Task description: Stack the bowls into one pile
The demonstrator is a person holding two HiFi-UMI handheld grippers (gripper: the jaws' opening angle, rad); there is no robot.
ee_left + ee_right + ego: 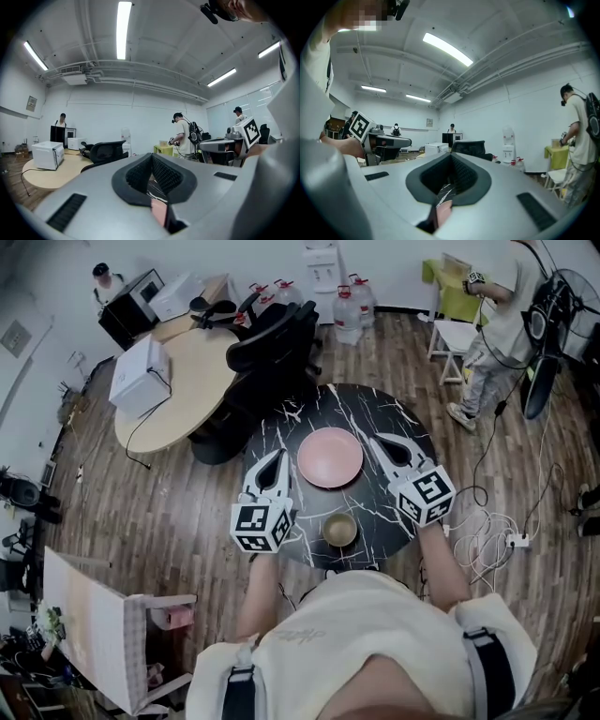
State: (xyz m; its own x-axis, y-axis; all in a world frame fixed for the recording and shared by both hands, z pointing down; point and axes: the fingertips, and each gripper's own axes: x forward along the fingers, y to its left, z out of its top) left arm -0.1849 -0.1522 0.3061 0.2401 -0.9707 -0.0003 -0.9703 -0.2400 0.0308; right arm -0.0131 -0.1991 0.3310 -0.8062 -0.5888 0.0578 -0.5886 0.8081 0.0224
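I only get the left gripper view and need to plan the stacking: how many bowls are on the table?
Observer: Two, a wide pink bowl and a small brown bowl, apart on the black table.
Operator: Where are they relative to the grippers?
Observer: The pink bowl lies between the left gripper and the right gripper; the brown bowl sits nearer the person.
Operator: Is the right gripper holding anything?
Observer: No, its jaws are together with nothing between them.

Wide bowl pink; small bowl olive-brown; table black (white marble veining); floor brown wood-grain.
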